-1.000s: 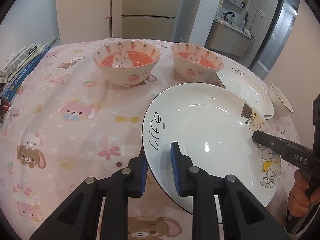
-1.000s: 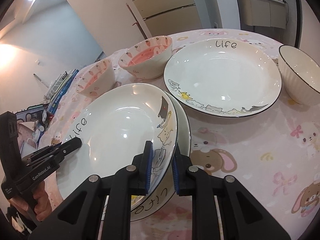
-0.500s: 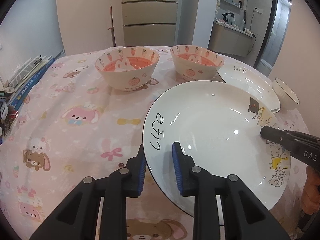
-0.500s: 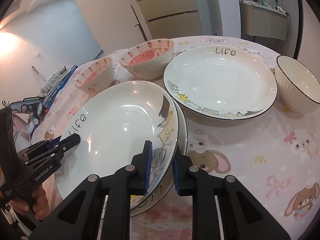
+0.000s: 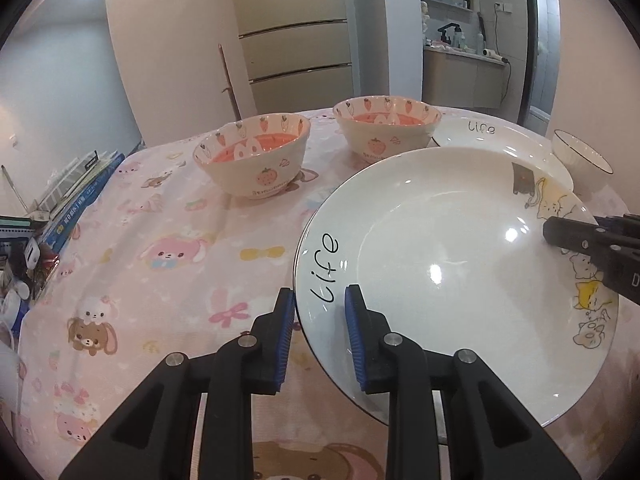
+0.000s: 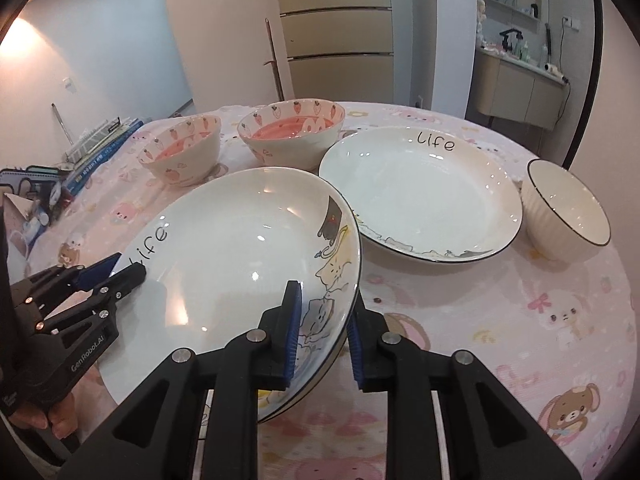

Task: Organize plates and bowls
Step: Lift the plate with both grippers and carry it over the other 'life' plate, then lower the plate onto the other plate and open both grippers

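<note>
A white "Life" plate (image 5: 460, 264) with cat drawings is held above the table, gripped on both sides. My left gripper (image 5: 320, 328) is shut on its near left rim. My right gripper (image 6: 322, 328) is shut on its opposite rim (image 6: 240, 256), over the cat drawings. A rim of another plate shows just under it in the right wrist view. A second "Life" plate (image 6: 420, 188) lies on the table behind. Two strawberry bowls (image 5: 256, 156) (image 5: 386, 128) stand further back. A white ribbed bowl (image 6: 564, 208) stands at the right.
The round table (image 5: 160, 248) has a pink cartoon cloth. Books and clutter (image 5: 68, 200) lie along its left edge. A fridge and a counter stand beyond the table.
Both grippers have lifted the plate higher and tilted it less; the view now looks more level across the table. The grips are unchanged.
</note>
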`<action>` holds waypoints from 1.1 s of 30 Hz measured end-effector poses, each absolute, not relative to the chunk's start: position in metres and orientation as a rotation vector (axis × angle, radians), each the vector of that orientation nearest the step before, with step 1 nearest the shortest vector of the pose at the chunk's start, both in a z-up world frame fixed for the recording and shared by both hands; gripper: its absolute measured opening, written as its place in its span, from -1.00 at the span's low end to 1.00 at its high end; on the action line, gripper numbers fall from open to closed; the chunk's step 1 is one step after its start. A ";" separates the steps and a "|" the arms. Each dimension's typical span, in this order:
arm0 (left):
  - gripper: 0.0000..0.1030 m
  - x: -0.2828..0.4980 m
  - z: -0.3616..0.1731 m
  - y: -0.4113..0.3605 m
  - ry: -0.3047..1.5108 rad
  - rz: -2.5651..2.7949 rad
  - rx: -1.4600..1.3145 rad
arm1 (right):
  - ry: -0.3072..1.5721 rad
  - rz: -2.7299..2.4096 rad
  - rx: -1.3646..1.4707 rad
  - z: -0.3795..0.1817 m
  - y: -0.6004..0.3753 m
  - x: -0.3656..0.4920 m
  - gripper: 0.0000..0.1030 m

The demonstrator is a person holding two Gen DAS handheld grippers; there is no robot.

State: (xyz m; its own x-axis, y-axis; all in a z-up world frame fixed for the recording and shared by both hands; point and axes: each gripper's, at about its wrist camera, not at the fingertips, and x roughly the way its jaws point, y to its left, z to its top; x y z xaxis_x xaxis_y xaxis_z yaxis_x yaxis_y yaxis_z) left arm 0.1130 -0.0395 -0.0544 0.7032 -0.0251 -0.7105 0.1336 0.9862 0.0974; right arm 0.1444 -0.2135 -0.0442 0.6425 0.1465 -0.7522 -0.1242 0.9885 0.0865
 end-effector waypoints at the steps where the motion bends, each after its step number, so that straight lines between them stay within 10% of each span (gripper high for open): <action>1: -0.47 0.114 -0.054 -0.037 0.790 -0.096 0.130 | 0.858 0.147 0.023 -0.044 -0.213 0.145 -0.58; 33: -0.47 0.114 -0.055 -0.025 0.788 -0.104 -0.017 | 0.817 0.027 -0.055 -0.048 -0.198 0.129 -0.56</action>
State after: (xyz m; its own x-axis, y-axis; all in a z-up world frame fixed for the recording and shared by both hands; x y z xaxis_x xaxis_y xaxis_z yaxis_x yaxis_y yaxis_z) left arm 0.1143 -0.0250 -0.0545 0.7006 -0.1000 -0.7065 0.0870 0.9947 -0.0545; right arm 0.1293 -0.1976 -0.0483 0.6840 0.0028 -0.7295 -0.0453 0.9982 -0.0386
